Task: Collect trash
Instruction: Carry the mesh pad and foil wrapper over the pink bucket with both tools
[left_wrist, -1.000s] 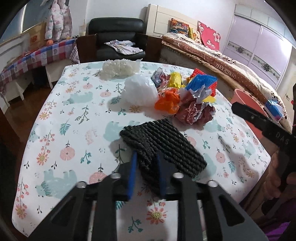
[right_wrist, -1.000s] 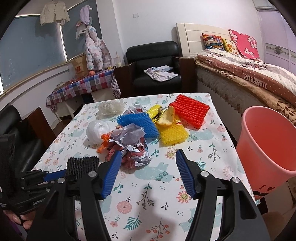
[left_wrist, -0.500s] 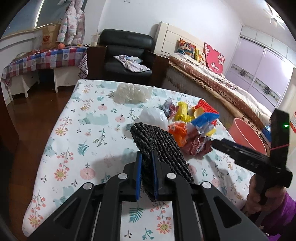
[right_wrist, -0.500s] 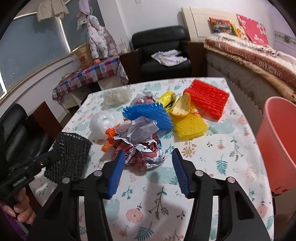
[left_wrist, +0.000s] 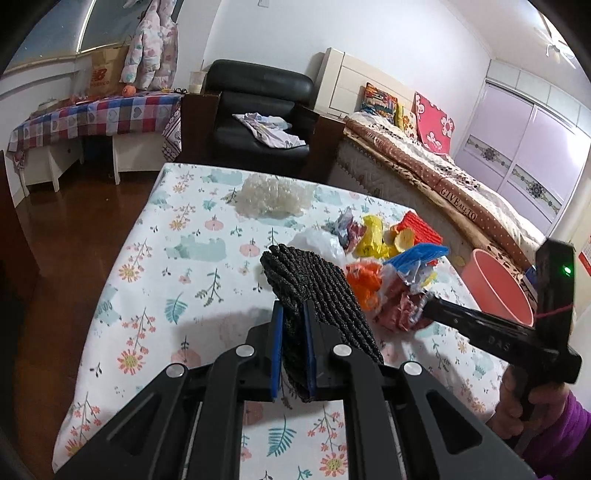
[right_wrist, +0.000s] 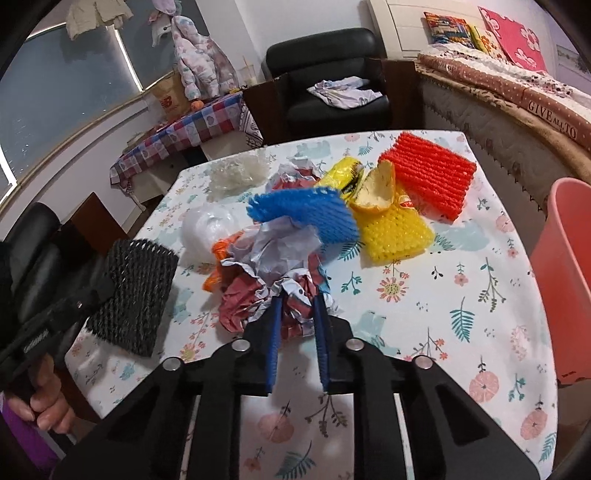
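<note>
Left gripper (left_wrist: 293, 343) clamps the black foam net (left_wrist: 317, 291), now lifted clear of the table (left_wrist: 155, 266); a second ago it lay flat on the cloth. So first piece is picked, ready to carry to the pink bin (left_wrist: 496, 286), which sits off the table's right edge. Right of the net, right gripper (right_wrist: 297, 332) has gone from wide open to narrow, blue pads pinching the crumpled foil wrapper (right_wrist: 258, 299), still resting on the table. Looks like a second pick underway. Beyond the wrapper: orange bag (right_wrist: 218, 269), white plastic (right_wrist: 207, 229), blue net (right_wrist: 306, 214), yellow net (right_wrist: 391, 232), red net (right_wrist: 430, 177), clear wrap (right_wrist: 236, 171) far back. The right gripper and the pile sit between the net and the bin, so the left-hand carry must go over or around them.
</note>
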